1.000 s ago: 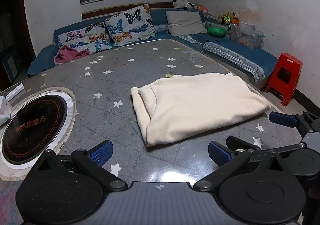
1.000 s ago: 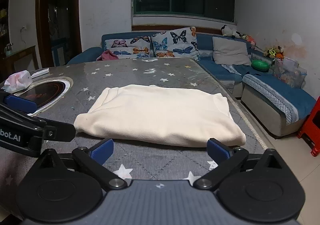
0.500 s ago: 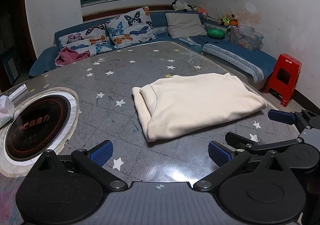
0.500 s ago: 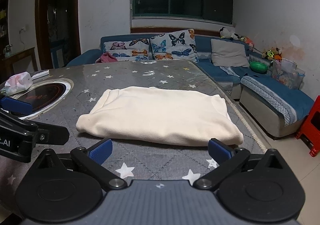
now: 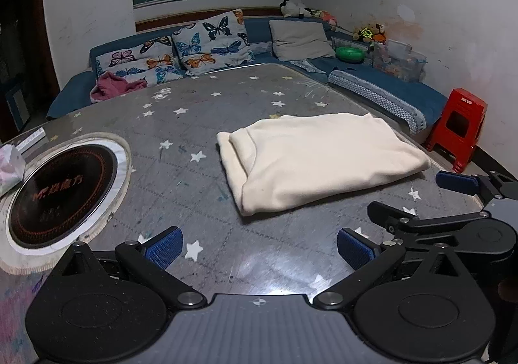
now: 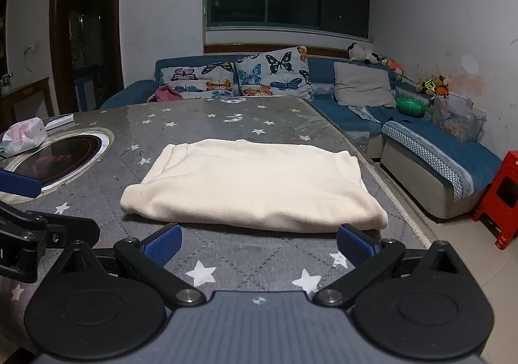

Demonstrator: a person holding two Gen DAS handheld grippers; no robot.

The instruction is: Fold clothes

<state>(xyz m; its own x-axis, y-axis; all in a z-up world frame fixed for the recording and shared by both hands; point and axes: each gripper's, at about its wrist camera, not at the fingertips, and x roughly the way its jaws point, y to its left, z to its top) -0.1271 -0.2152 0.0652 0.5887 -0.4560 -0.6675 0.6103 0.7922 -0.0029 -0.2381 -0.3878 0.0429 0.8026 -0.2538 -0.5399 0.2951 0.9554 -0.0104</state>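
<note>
we see a cream sweater (image 6: 252, 182) lying folded into a thick rectangle on the surface (image 6: 226, 254), a grey quilted cover with white stars under a glossy clear sheet. taking the round black hotplate (image 5: 61, 186) set into the surface as our landmark, the sweater lies well to its right, towards the sofa-side edge and clear of everything else.

our left claw (image 5: 259, 244) has its blue pads wide apart and grips nothing; it hangs over bare surface on the near side of the sweater's left short end, not touching it. our right claw (image 6: 255, 241) is likewise spread and empty, just short of the sweater's long near edge.

we judge the sweater to be soft, fleecy and light, with no stiffness of its own: lifted from one point it would sag and the layers would slide open. the glossy sheet looks slick, so a push could skate the whole bundle along. if another fold is wanted, we would pinch all layers at the two near corners, one claw on each, and lift together.
</note>
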